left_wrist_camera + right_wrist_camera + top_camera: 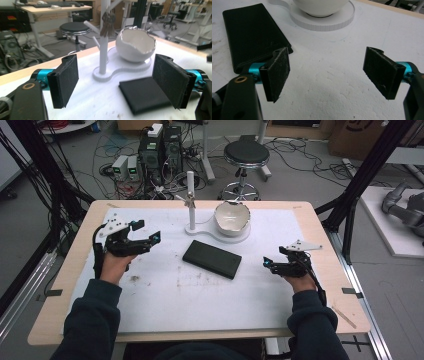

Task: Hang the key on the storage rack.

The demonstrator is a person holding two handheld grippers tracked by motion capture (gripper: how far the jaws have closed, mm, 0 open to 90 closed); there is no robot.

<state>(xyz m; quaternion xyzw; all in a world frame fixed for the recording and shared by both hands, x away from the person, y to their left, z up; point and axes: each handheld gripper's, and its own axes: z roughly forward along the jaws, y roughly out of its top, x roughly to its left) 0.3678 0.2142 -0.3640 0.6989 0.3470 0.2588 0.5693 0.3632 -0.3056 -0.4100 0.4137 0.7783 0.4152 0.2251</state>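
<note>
A flat black wallet (212, 259) lies on the white board in the middle of the table. Behind it stands a white stand (190, 200) with pegs, and a bunch of keys (108, 23) hangs from one peg. Its base also carries a white bowl with a jagged rim (232, 218). My left gripper (148, 231) is held open left of the wallet, above the board, and faces the stand (103, 42), the bowl (136, 45) and the wallet (142, 96). My right gripper (274, 257) is open to the right of the wallet, low over the board. The right gripper (327, 75) holds nothing, with the wallet (252, 32) off to its left.
The white board (165, 295) covers most of the wooden table (75, 265). Beyond the far edge are a round stool (246, 155), computer boxes (160, 150) and floor cables. Black frame posts (360, 175) rise at the right corner.
</note>
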